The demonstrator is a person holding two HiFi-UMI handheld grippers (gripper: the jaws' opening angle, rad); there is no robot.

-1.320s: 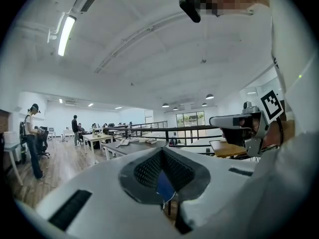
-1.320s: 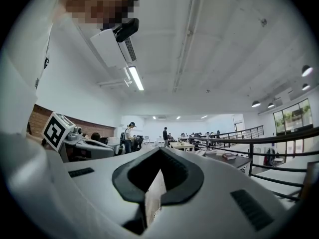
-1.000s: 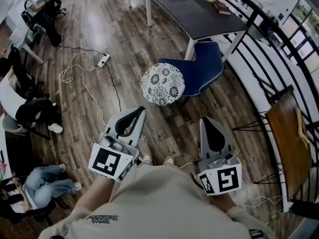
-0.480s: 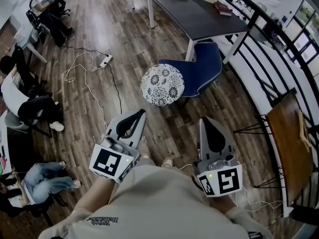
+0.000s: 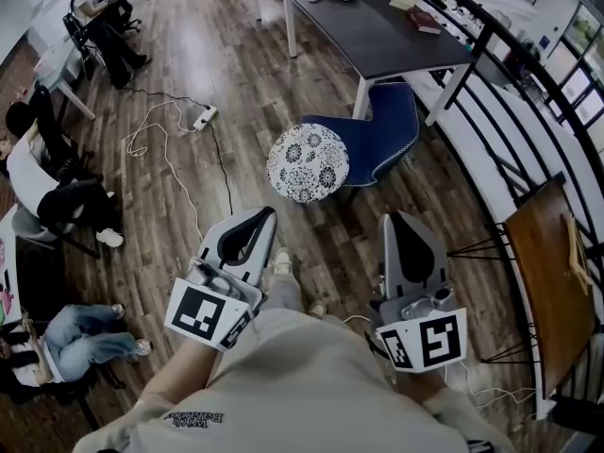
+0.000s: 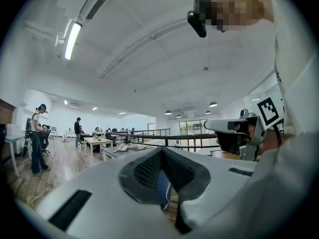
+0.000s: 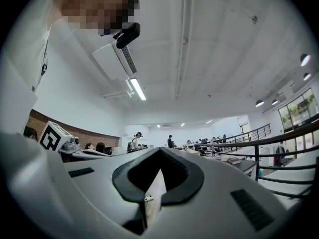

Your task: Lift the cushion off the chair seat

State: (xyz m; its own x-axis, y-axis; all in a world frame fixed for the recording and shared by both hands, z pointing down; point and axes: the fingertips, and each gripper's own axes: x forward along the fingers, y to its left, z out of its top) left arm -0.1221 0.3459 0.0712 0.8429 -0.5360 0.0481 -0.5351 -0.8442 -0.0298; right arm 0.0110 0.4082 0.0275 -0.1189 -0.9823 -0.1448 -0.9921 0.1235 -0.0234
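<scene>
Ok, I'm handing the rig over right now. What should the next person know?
Left gripper: shut, empty, short of the chair.
Right gripper: shut, empty, beside the left one.
Cushion: on the chair, ahead of both grippers, untouched.
Done: nothing yet; the cushion is not lifted.
Left: open the jaws, reach the cushion, grip it and lift it off the seat.

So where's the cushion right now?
Head view, centre: the cushion rests on the front of the chair, which stands at the near corner of the table.
</scene>
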